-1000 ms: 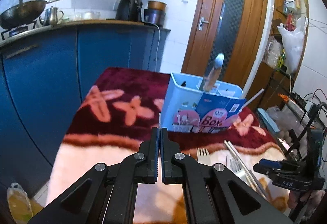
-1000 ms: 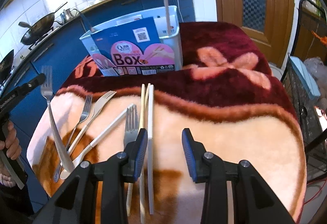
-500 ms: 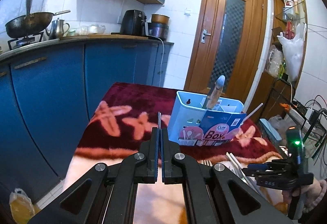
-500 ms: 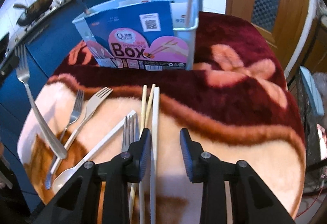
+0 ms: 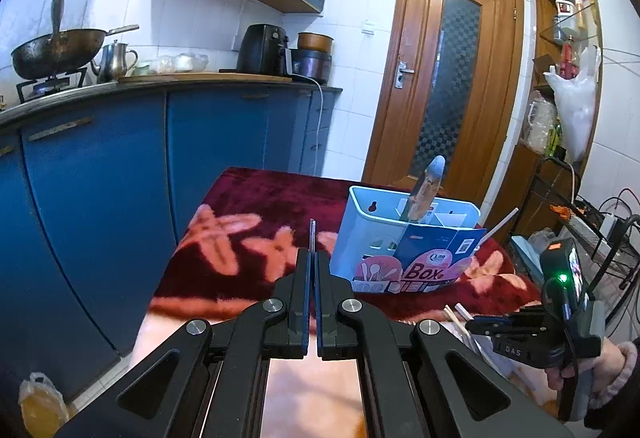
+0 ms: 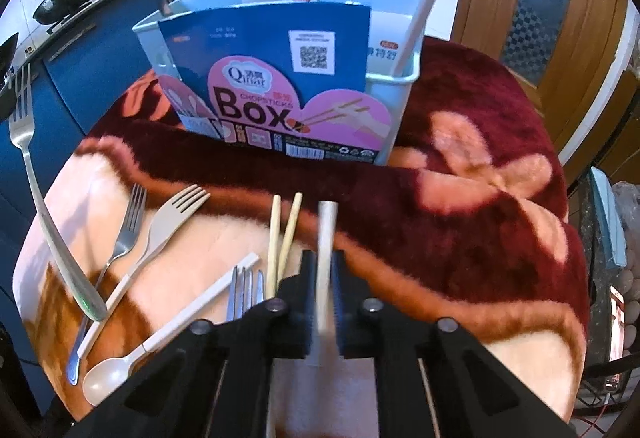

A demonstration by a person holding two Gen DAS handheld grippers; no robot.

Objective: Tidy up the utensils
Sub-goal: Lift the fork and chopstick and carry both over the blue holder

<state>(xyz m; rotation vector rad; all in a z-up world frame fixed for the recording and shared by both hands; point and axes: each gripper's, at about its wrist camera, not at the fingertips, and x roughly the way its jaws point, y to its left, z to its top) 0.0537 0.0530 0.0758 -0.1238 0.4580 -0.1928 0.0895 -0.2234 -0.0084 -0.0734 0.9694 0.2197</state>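
My left gripper (image 5: 311,266) is shut on a steel fork (image 6: 38,194), seen edge-on (image 5: 312,234) in the left wrist view and held in the air left of the table. My right gripper (image 6: 327,262) is shut on a white chopstick (image 6: 326,234) lying on the blanket. The light-blue utensil box (image 6: 400,86) with a "Box" card stands behind; it also shows in the left wrist view (image 5: 360,234). It holds one white chopstick (image 6: 426,2) and a knife handle (image 5: 426,186).
On the blanket (image 6: 480,230) lie a beige fork (image 6: 168,222), a steel fork (image 6: 128,230), another steel fork (image 6: 242,290), a white spoon (image 6: 160,338) and two wooden chopsticks (image 6: 280,242). Blue cabinets (image 5: 100,178) stand to the left, a door (image 5: 452,78) behind.
My right gripper has moved forward and shut on the white chopstick. My left gripper has lifted and pulled back with the fork.
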